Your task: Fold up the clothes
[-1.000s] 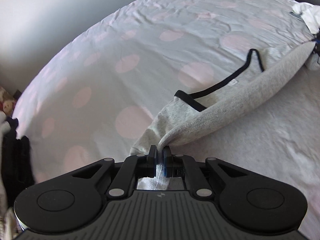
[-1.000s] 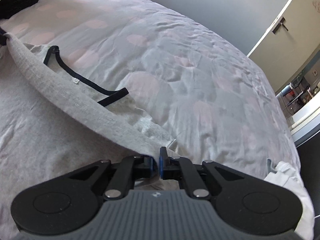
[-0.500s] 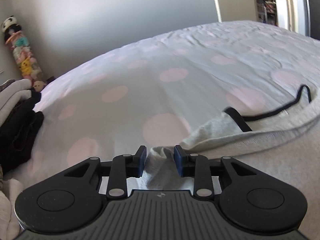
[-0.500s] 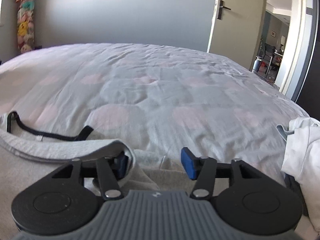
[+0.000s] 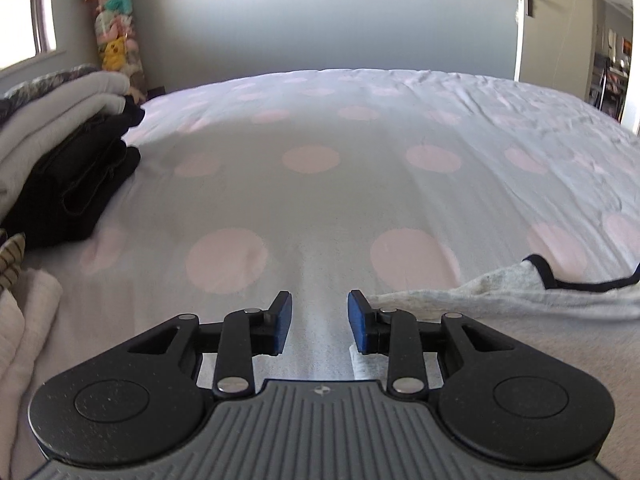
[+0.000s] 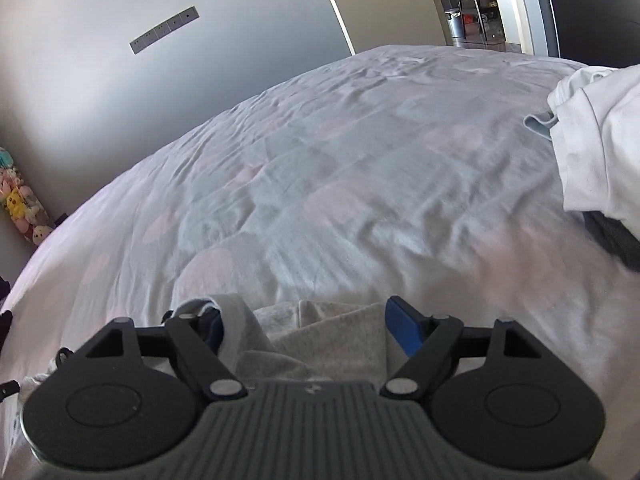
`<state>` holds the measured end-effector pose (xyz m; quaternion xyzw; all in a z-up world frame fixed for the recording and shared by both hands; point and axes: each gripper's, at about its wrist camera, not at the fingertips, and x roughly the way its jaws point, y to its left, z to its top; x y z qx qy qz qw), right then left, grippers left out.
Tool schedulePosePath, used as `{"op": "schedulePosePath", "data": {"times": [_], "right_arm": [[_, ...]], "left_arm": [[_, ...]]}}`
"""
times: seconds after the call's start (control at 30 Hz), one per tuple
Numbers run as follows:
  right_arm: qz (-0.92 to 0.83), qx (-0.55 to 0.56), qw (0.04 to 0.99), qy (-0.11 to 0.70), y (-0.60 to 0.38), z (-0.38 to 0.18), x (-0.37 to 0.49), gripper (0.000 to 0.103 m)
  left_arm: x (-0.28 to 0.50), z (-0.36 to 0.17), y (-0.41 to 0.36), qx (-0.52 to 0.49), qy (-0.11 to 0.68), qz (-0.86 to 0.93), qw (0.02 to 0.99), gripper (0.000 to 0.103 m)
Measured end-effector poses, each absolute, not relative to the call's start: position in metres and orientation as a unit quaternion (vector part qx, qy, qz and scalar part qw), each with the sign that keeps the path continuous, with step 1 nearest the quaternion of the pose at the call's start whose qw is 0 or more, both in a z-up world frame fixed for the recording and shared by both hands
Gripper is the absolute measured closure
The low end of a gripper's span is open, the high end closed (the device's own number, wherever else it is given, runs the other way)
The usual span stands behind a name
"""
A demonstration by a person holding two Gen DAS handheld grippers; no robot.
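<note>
A light grey garment with black trim [image 5: 520, 300] lies folded on the bed at the lower right of the left wrist view. My left gripper [image 5: 318, 322] is open and empty, just left of the garment's edge, over the bedspread. In the right wrist view my right gripper [image 6: 308, 328] is open. A corner of the grey garment [image 6: 320, 340] lies loose between its jaws, and a fold drapes over the left finger [image 6: 212, 326].
The bed has a pale spread with pink dots [image 5: 312, 160]. A stack of folded grey and black clothes [image 5: 68, 152] sits at the left. A white garment pile [image 6: 600, 140] lies at the right. Plush toys [image 5: 116, 40] stand in the corner by the wall.
Both grippers were shut on the grey garment's edge one second ago. Both have opened and let it go, and the left has moved left off the garment. Both views have tilted up.
</note>
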<state>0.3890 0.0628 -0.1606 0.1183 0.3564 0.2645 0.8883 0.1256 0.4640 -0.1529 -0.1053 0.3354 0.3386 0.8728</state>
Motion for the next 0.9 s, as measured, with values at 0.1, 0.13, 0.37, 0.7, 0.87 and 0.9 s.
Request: {"op": "schedulePosePath", "data": {"times": [0.1, 0.13, 0.37, 0.7, 0.87, 0.9], "right_arm": [[0.279, 0.169, 0.875, 0.359, 0.056, -0.164, 0.392, 0.021], [0.276, 0.171, 0.875, 0.359, 0.056, -0.165, 0.393, 0.021], [0.264, 0.099, 0.884, 0.374, 0.069, -0.172, 0.396, 0.017], [0.27, 0.202, 0.864, 0.373, 0.052, -0.181, 0.409, 0.006], [0.255, -0.069, 0.904, 0.337, 0.089, -0.167, 0.389, 0.006], [0.255, -0.098, 0.907, 0.32, 0.093, -0.166, 0.383, 0.006]], "left_arm": [[0.123, -0.152, 0.467, -0.12, 0.333, 0.332, 0.874, 0.067], [0.123, -0.153, 0.466, -0.12, 0.334, 0.33, 0.875, 0.067], [0.127, -0.163, 0.466, -0.122, 0.348, 0.311, 0.876, 0.065], [0.129, -0.17, 0.465, -0.121, 0.353, 0.313, 0.873, 0.063], [0.131, -0.172, 0.463, -0.115, 0.354, 0.315, 0.873, 0.063], [0.131, -0.172, 0.462, -0.113, 0.354, 0.316, 0.873, 0.063]]}}
